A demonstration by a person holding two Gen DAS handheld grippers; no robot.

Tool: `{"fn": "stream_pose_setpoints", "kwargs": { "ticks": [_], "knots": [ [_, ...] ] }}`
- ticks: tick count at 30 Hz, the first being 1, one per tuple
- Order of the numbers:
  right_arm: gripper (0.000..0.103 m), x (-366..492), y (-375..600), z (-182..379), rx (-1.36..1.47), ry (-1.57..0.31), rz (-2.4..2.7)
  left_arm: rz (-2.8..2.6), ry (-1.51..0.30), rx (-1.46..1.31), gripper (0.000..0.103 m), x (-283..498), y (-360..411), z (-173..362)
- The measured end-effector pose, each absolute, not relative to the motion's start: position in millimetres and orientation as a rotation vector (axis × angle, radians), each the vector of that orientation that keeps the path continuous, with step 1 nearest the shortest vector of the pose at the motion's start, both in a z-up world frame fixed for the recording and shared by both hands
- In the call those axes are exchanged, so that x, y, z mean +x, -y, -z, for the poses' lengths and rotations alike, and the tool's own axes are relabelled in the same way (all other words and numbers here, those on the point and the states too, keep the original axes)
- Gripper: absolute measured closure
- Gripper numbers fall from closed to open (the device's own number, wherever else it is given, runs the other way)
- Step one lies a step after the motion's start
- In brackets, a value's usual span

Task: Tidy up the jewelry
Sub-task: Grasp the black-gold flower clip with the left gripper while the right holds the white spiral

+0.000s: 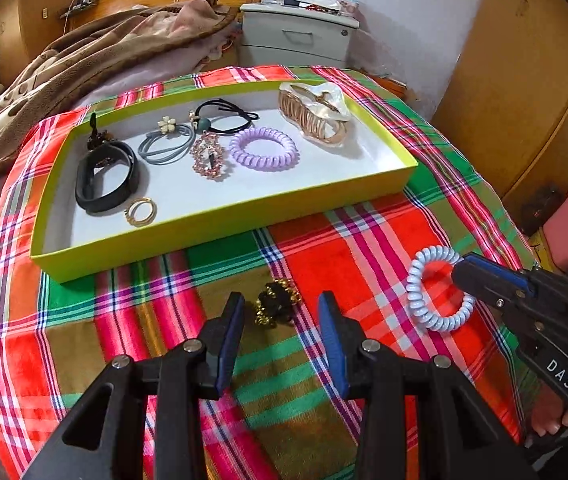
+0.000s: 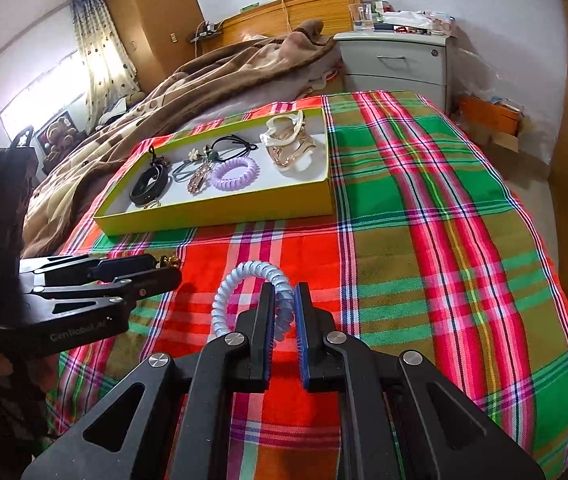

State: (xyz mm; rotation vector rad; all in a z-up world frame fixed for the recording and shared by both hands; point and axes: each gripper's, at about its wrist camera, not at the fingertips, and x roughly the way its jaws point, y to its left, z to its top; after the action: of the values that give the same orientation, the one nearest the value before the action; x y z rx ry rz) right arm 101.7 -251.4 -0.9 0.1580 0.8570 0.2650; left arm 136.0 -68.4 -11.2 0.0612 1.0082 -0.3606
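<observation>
Left wrist view: the left gripper (image 1: 280,312) hangs low over the plaid blanket (image 1: 363,240) on the bed, fingers apart, nothing between them. The black-and-gold hair tie (image 1: 278,307) lies on the blanket on the near side of the yellow tray (image 1: 212,236), directly ahead of the fingertips and within the gap line between them. It is a compact clump with no clear long axis. The tray already holds a black band (image 1: 106,178), a gold ring (image 1: 141,211), a grey flower tie (image 1: 168,142), a jewelled clip (image 1: 208,156), a black elastic (image 1: 224,116), a purple coil tie (image 1: 264,149) and a claw clip (image 1: 315,114). To the right of the clump, well apart from it, the right gripper (image 1: 459,276) meets the pale blue coil tie (image 1: 439,288) at its rim.

Right wrist view: the right gripper (image 2: 284,304) has its fingers closed on one side of the pale blue coil tie (image 2: 252,292); the loop stands up ahead and left of the fingertips. It appears slightly lifted off the blanket, though the angle leaves this uncertain. The yellow tray (image 2: 220,216) lies ahead and to the left; its near front portion is bare. The left gripper (image 2: 168,270) sits left of the coil, with a trace of the gold clump just beyond its tips.

Judgement: the right hand carries the coil forward-left to the tray; the left hand is nearer the clump.
</observation>
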Motion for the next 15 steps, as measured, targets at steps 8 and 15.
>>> {"fn": "stream_pose_setpoints", "kwargs": {
  "ticks": [8, 15],
  "knots": [
    [0.093, 104.9, 250.9, 1.0, 0.156, -0.861, -0.266, 0.357, -0.995, 0.092, 0.064, 137.1, 74.0, 13.4],
    [0.093, 108.2, 248.5, 1.4, 0.150, -0.867, -0.264, 0.362, -0.992, 0.086, 0.078, 137.7, 70.8, 12.8]
  ]
}}
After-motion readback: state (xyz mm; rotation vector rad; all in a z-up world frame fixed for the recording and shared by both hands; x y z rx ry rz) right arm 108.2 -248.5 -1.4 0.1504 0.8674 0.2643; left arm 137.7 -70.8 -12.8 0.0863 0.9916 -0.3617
